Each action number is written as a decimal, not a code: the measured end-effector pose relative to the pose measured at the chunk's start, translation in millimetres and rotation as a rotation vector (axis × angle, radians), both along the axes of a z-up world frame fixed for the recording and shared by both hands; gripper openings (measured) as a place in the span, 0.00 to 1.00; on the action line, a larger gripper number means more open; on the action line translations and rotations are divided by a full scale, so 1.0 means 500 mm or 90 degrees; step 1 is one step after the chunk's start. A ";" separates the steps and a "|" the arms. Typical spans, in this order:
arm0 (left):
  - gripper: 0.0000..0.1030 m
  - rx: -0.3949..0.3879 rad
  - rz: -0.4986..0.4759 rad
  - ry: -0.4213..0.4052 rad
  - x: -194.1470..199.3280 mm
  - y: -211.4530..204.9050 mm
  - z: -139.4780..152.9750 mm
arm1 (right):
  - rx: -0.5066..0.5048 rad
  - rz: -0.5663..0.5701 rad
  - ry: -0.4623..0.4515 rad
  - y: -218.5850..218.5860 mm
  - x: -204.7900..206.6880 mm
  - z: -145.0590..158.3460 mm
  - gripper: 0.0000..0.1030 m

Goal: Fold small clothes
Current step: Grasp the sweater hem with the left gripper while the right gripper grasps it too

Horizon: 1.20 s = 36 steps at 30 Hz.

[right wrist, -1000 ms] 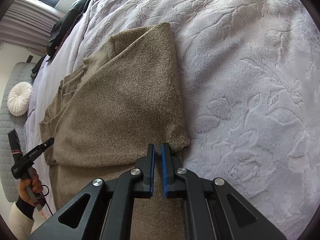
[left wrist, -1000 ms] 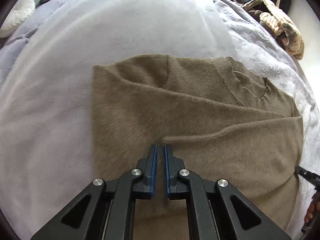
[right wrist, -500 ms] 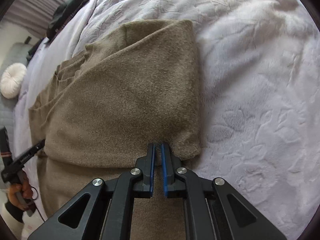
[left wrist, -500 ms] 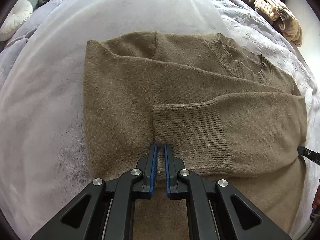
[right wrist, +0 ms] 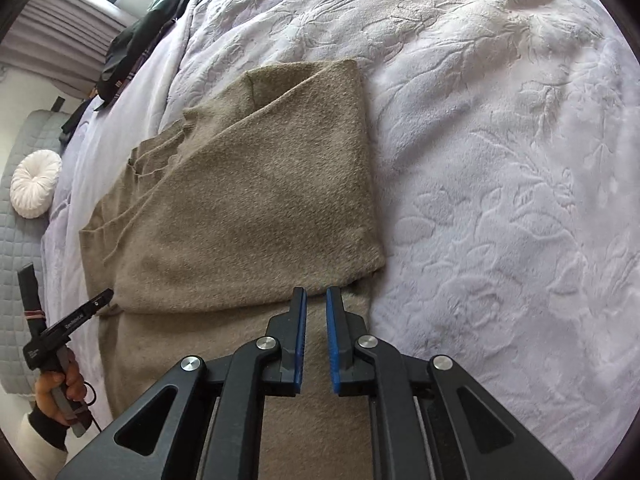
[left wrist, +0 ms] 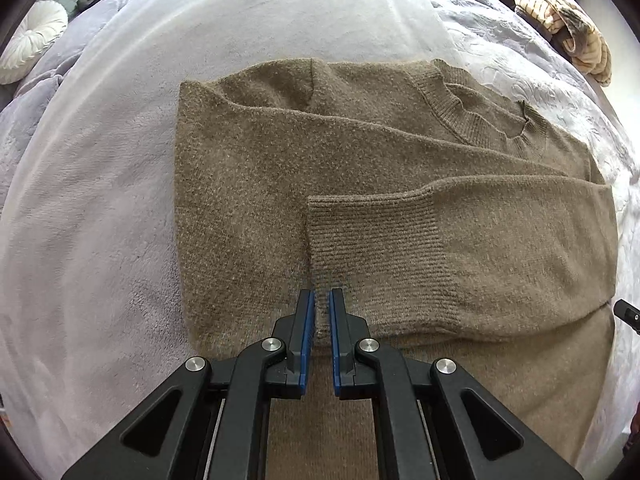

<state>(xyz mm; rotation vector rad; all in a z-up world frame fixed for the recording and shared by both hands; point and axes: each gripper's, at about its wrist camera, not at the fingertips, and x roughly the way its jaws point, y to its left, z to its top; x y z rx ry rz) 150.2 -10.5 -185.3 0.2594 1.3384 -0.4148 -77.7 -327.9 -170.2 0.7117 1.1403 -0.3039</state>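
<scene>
The brown knit sweater is lying flat on the pale bed cover, occupying the centre of the left wrist view. Both sleeves are lying folded across the body, which is narrowing the garment to a rectangle. The ribbed cuff of the upper sleeve is resting near the centre; the neckline is sitting at 1 o'clock.

The left gripper is hovering over the cuff's lower corner. Its jaws are standing slightly apart, a narrow gap showing between the blue pads, and they are gripping nothing.

The right gripper is hovering at the lower edge of the folded sleeve near the sweater's right side. Its jaws are parted a little wider and are likewise empty.

Judgement: both grippers are sitting level with the sleeve line, probably in preparation for working the hem end, which is extending toward 6 o'clock, so a lengthwise fold is likely the next step.

A round white cushion is lying at 9 o'clock, and other clothes are lying at 1 o'clock.
</scene>
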 end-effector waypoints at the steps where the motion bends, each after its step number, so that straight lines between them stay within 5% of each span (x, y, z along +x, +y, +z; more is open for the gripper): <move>1: 0.09 0.002 -0.002 0.002 -0.003 -0.001 0.003 | 0.004 0.003 -0.001 0.005 0.000 0.003 0.11; 5: 0.09 0.012 -0.002 0.015 -0.020 0.004 0.019 | 0.012 0.014 -0.007 0.033 -0.004 0.016 0.14; 9: 0.10 0.012 -0.001 0.015 -0.054 0.019 0.035 | 0.031 0.021 -0.019 0.057 -0.019 0.029 0.55; 10: 0.20 0.012 -0.002 0.018 -0.064 0.024 0.035 | 0.035 0.026 -0.021 0.067 -0.024 0.033 0.55; 11: 0.74 0.013 -0.003 0.024 -0.078 0.031 0.033 | 0.039 0.031 -0.020 0.076 -0.029 0.035 0.55; 12: 0.97 0.026 0.001 0.027 -0.093 0.038 0.032 | 0.043 0.033 -0.019 0.082 -0.034 0.034 0.56; 25: 0.98 0.040 0.009 0.054 -0.228 0.135 0.050 | 0.095 0.055 0.030 0.161 -0.128 0.017 0.67; 32: 0.98 0.025 -0.002 0.133 -0.284 0.208 0.035 | 0.135 0.051 0.070 0.173 -0.215 -0.003 0.67; 36: 0.98 -0.026 0.003 0.200 -0.320 0.259 0.024 | 0.193 0.040 0.094 0.176 -0.284 -0.029 0.67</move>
